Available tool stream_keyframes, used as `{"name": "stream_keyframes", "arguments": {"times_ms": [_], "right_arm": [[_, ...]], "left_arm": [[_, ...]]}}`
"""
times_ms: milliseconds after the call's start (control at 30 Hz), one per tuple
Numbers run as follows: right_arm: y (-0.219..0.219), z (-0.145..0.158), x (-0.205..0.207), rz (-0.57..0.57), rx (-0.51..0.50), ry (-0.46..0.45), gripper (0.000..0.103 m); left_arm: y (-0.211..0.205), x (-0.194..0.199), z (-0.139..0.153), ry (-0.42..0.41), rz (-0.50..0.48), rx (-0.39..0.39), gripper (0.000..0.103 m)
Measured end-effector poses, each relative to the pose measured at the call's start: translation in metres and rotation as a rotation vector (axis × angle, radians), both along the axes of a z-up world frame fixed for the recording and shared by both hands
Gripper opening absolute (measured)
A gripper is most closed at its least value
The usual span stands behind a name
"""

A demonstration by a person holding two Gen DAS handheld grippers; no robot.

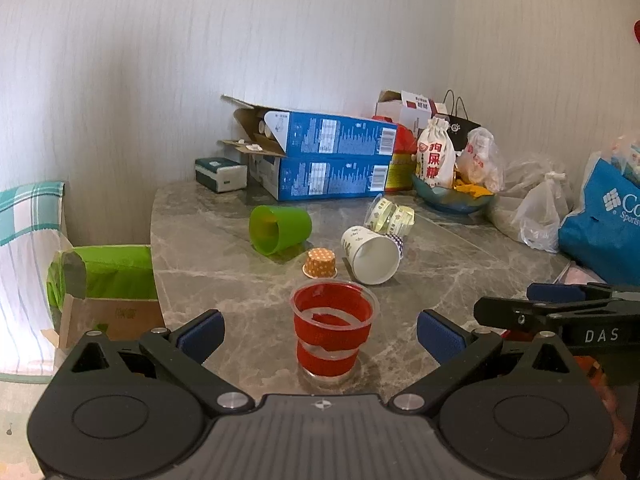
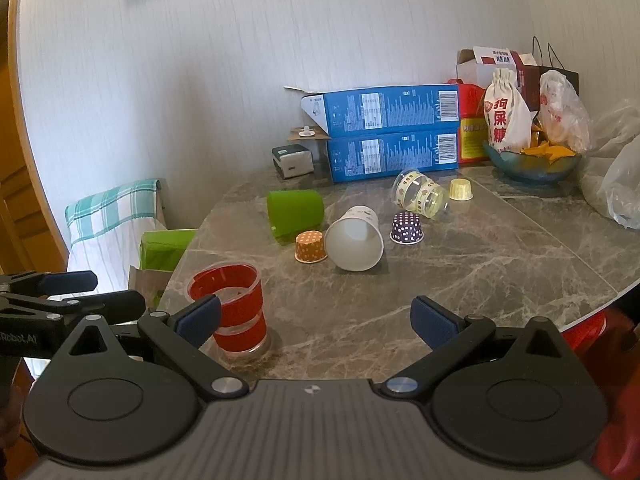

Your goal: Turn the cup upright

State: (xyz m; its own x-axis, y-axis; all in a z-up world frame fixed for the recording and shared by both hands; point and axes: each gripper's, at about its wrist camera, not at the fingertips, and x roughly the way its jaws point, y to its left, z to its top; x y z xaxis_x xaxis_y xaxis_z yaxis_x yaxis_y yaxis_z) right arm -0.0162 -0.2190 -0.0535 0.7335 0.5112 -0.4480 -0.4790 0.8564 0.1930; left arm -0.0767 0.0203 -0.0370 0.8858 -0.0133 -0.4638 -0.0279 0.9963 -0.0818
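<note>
— Where's the red cup [image 1: 334, 330] now?

— Standing upright on the marble table [image 1: 224, 236], mouth up, near the front edge. In the left view it sits between the fingers of the left gripper [image 1: 320, 330], but the blue pads [image 1: 200, 332] are spread wide and touch nothing.

— And the right gripper [image 2: 316, 320]?

— Also spread wide, nothing between its fingers. From its camera the red cup is at 9 o'clock, just beside the left pad [image 2: 199, 319], partly behind it. I can't tell whether they touch.

— What else is on the table?

— Further back, 5 more cups. A green cup [image 2: 295, 211] lies on its side at 11 o'clock. A white paper cup [image 2: 354, 240] lies on its side too, mouth toward the cameras. Just left of it, an orange dotted cup [image 2: 309, 246] stands mouth down; to its right, a purple dotted cup [image 2: 407, 229] is also mouth down. Behind those, a clear cup [image 2: 420, 196] with yellow bands lies tipped over, and a small yellow cup [image 2: 461, 190] sits beside it.

— And at the wall?

— 2 blue boxes [image 2: 390, 132] stacked, a tissue pack [image 2: 292, 161] left of them, and a blue bowl [image 2: 532, 168] at 1 o'clock with a white cloth pouch [image 2: 506, 114] in it. Plastic bags [image 2: 618, 184] sit at the far right.
</note>
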Motion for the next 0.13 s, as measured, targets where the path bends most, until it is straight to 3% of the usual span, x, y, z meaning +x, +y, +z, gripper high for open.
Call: {"name": "stream_keyframes", "arguments": {"times_ms": [133], "right_arm": [[0.0018, -0.002, 0.0011, 0.006, 0.004, 0.004, 0.102]], "left_arm": [[0.0022, -0.0017, 0.0003, -0.022, 0.01, 0.004, 0.103]]}}
